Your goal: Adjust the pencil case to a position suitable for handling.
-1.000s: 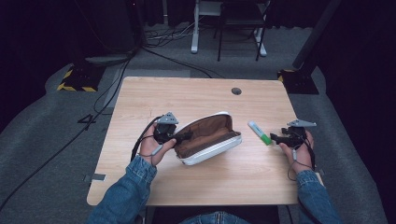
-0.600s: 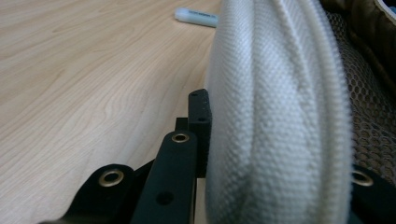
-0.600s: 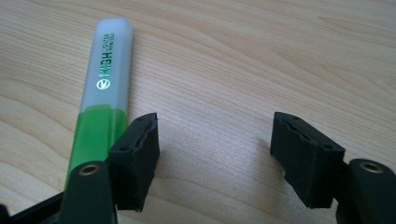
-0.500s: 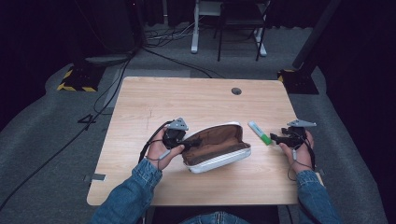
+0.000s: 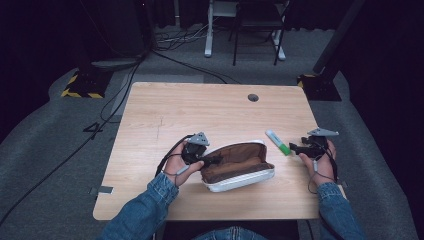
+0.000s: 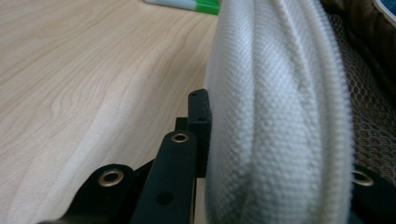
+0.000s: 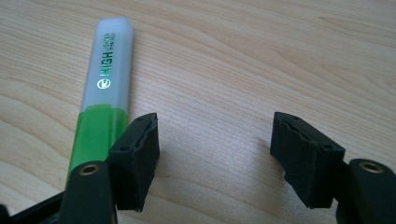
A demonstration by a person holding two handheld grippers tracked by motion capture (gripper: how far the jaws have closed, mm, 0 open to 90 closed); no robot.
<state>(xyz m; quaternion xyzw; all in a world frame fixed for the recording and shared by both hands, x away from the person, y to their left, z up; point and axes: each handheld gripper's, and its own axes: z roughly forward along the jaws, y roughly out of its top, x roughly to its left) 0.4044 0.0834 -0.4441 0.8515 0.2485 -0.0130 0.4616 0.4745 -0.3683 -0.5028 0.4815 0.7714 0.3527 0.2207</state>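
- Left gripper — clenched on the near-left end wall of the pencil case; left gripper view shows a black pad pressed flat against the white woven shell, brown mesh lining at far right of the frame.
- Case lying lower centre of the high view, mouth unzipped and facing up, long axis running left to right with a slight climb toward the right.
- Right gripper — released, jaws standing apart over bare wood with nothing between them; hand resting at right of the frame, near the table's right edge.
- Green highlighter lying flat between the case's right end and the right gripper, long axis slanting from upper left down to lower right; white cap toward upper left, green barrel toward the gripper.
- In the right gripper view, highlighter off to the left of the jaw gap, its green end just beside the left pad, not inside the opening — a small sideways shift likely needed to straddle the barrel.
- Right hand plainly the nearer one to the pen; left hand occupied steadying the case.
- Short path from pen to case mouth, leftward in the high view, nothing lying in between.
- Wide open tabletop toward the top of the frame; scant margin behind the right hand.
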